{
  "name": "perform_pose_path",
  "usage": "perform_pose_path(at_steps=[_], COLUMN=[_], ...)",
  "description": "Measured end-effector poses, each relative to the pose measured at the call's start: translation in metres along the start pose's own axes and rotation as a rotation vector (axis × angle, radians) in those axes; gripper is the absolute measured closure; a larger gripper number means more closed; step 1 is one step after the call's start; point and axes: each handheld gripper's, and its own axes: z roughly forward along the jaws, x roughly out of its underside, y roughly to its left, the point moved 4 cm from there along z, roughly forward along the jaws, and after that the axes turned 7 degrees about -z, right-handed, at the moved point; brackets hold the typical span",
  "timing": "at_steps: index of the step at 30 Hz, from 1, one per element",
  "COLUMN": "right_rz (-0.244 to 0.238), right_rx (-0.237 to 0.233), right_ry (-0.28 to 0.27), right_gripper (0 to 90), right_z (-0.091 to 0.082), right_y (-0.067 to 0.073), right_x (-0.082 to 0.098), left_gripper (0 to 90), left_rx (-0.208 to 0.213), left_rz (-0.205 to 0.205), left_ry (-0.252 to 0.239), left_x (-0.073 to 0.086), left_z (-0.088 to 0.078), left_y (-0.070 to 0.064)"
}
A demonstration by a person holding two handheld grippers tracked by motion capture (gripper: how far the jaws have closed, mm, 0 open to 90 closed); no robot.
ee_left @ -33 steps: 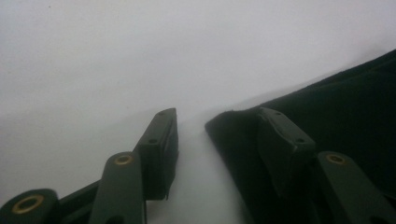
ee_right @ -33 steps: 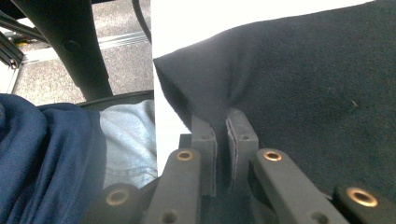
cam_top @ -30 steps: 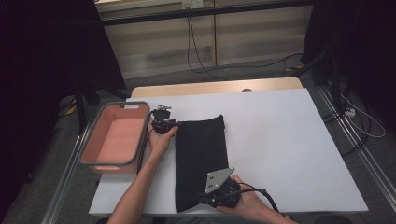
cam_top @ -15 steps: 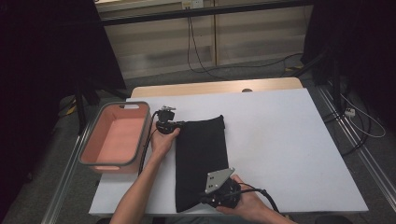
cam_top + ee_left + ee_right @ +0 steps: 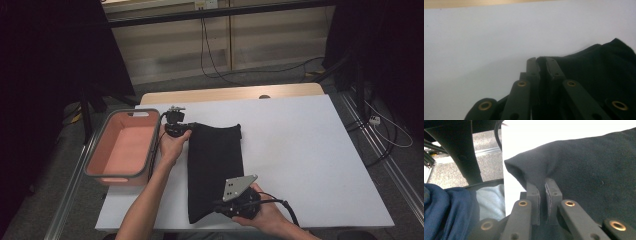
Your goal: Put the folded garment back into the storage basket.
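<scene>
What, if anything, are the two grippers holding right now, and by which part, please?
Both hold the black cloth: the left gripper has just closed on its far left corner, the right gripper pinches its near edge.

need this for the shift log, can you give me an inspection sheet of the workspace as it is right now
surface: white table, wooden strip along its far edge.
job's things: black cloth lies flat, running from far to near on the table.
clutter: pink bin at the table's left edge, nothing seen in it.
grippers: left gripper has just been closing and is shut on the cloth's far left corner; right gripper is shut on the cloth's near edge, a fold of it pinched between the jaws.
cables: one cable trails from the right gripper; loose cables lie on the floor beyond the table.
surroundings: dark curtains on both sides, pale wall panel behind.
</scene>
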Motion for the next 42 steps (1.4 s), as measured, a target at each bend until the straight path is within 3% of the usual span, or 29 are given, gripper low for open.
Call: perform_pose_path(at_steps=[11, 16, 24, 42], right_rz=[0.003, 0.008, 0.008, 0.024], right_rx=[0.028, 0.046, 0.063, 0.057], right_ry=[-0.048, -0.08, -0.091, -0.141], right_gripper=[84.3, 84.3, 84.3, 84.4], right_z=[-0.006, -0.013, -0.019, -0.019], right_y=[0.001, -0.003, -0.006, -0.015], right_x=[-0.009, -0.014, -0.019, -0.033], left_gripper=[83.1, 83.1, 83.1, 83.1], left_rx=[0.013, -0.018, 0.009, 0.006], left_rz=[0.001, 0.017, 0.017, 0.009], left_ry=[-0.049, -0.065, -0.094, -0.125], left_x=[-0.019, -0.023, -0.035, -0.048], left_z=[-0.011, -0.014, -0.024, -0.031], left_y=[-0.01, -0.01, -0.015, -0.013])
